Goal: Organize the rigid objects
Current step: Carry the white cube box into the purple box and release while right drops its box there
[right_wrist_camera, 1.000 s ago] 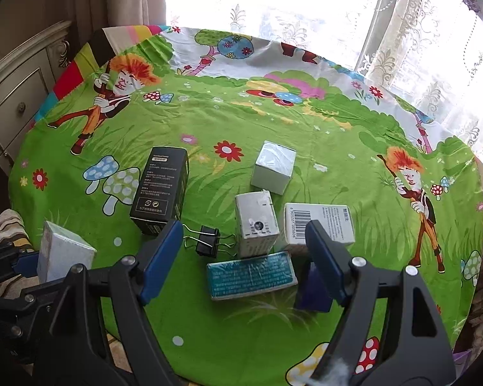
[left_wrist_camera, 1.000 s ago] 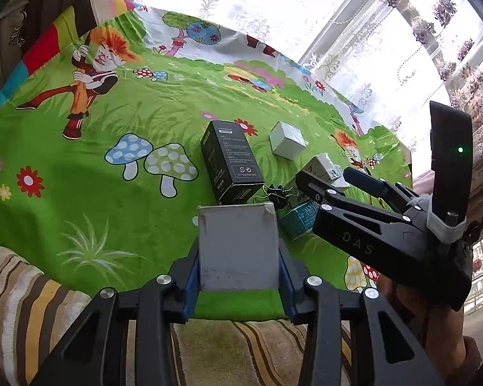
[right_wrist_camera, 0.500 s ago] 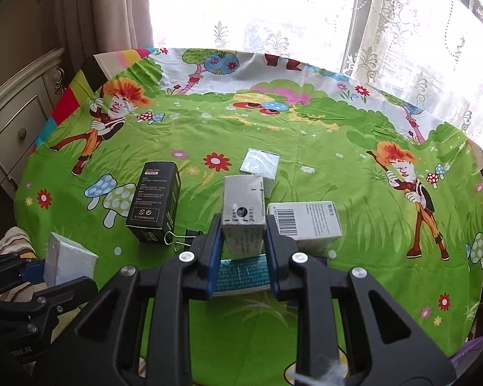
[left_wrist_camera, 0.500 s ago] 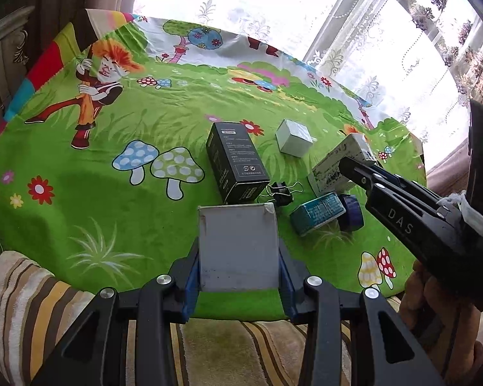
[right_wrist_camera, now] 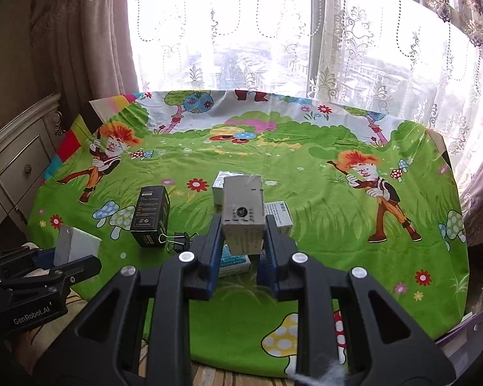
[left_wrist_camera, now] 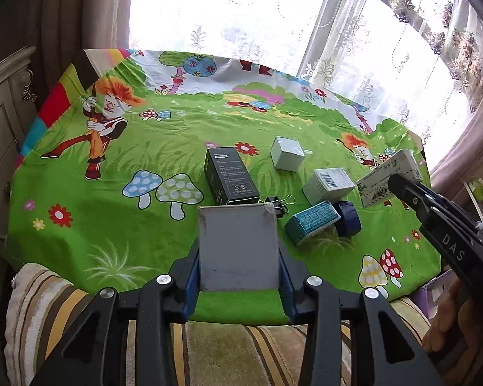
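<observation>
My left gripper is shut on a grey-white box, held above the table's near edge. My right gripper is shut on a grey carton, lifted clear of the cloth; in the left wrist view that carton hangs tilted at the right. On the green cartoon tablecloth lie a black box, a white cube, a white barcode box, a teal box, a dark blue roll and a black binder clip.
A carved cabinet with drawers stands left of the table. Lace curtains and a bright window run behind it. A striped cushion lies under my left gripper at the near edge. A person's hand holds the right gripper.
My right gripper shut on the grey carton and lifted it up and back off the table. My left gripper, still holding its box, rose slightly and tilted up.
</observation>
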A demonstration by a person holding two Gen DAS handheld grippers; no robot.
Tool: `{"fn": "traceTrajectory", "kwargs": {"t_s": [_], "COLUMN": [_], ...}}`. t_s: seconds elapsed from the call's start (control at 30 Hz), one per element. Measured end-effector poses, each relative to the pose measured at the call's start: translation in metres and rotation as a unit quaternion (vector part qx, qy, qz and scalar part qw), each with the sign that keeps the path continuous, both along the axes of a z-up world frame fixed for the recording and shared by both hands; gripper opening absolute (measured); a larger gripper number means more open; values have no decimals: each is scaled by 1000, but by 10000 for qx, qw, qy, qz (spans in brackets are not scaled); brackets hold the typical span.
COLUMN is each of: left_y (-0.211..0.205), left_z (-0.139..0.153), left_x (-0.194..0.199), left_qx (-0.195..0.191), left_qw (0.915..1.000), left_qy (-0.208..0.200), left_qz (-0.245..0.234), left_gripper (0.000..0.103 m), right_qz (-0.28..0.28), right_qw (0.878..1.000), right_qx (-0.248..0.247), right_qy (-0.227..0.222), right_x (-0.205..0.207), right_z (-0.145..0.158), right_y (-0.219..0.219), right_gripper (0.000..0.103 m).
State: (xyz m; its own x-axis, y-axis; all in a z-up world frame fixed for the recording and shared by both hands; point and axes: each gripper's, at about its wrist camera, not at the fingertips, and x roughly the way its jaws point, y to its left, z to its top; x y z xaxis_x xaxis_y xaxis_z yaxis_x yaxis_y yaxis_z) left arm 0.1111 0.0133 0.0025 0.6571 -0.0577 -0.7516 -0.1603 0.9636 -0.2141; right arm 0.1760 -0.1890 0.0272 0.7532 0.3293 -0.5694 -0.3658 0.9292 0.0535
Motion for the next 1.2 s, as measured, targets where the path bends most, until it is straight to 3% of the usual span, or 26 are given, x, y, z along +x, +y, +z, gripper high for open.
{"fn": "traceTrajectory", "kwargs": {"t_s": [0.27, 0.63, 0.97, 1.2], "left_y": [-10, -63, -117, -157], "left_z": [10, 23, 27, 26], "left_x": [-11, -25, -31, -33], "left_qx": [-309, -477, -352, -239], "left_qw": [9995, 9968, 9919, 9862], "left_qy": [-37, -34, 43, 125], "left_qz": [-50, -635, -1219, -1633], "left_gripper": [42, 42, 42, 42], "right_qz": [-281, -580, -733, -1132], "right_qw": [9987, 9977, 9969, 9931], "right_qx": [390, 331, 244, 290], "right_qy": [147, -72, -119, -108], "right_x": [-18, -64, -98, -116], "right_z": [6, 17, 17, 10], "right_y": [-39, -89, -124, -163], "right_gripper": [28, 28, 28, 28]}}
